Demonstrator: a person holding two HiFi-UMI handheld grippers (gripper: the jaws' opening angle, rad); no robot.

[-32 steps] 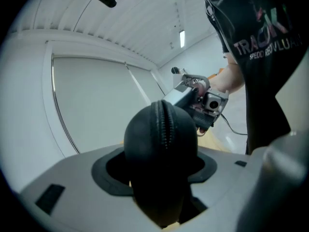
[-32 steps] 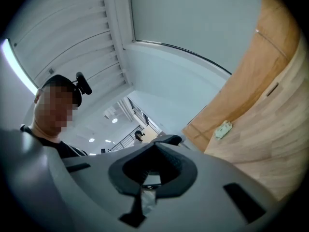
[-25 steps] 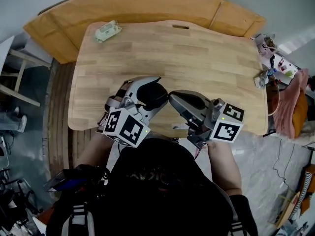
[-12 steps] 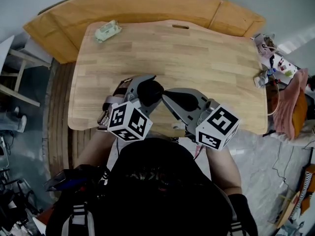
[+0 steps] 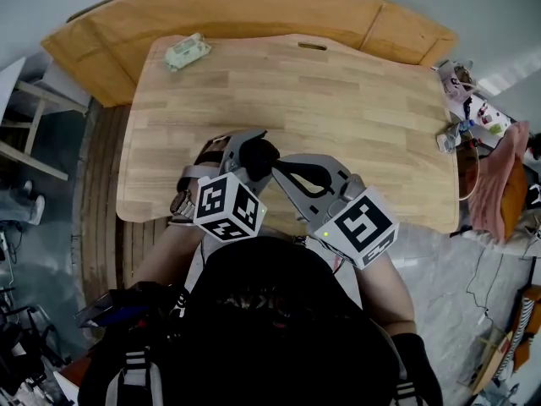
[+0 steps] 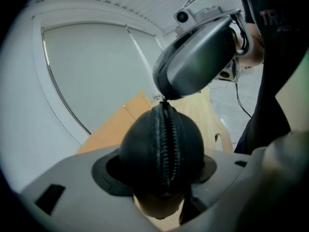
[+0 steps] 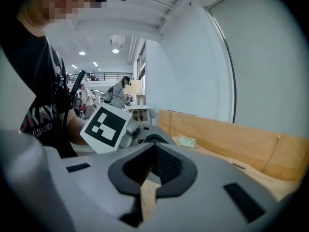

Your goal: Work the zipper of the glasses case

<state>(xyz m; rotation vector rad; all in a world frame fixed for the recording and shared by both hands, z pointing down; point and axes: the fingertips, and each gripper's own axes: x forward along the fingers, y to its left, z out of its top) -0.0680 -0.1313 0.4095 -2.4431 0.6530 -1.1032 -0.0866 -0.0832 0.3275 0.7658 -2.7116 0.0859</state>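
The left gripper (image 5: 254, 161) is clamping the glasses case (image 6: 161, 153) between its jaws, zipper (image 6: 166, 144) looking fully meshed. The right gripper (image 5: 279, 166), pinched shut, is seemingly gripping the zipper pull (image 6: 164, 100) at its tips; unzipping is not yet starting

Free tabletop (image 5: 338, 100) ahead (packet (image 5: 186, 52) far-left)

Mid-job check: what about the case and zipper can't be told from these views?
Whether the zipper pull is pinched: in the left gripper view the tip of the right gripper covers that end of the glasses case; the right gripper view shows only shut jaws.
The lower end of the zipper: left gripper view, behind the left gripper.
Most of the case: head view, under both grippers.
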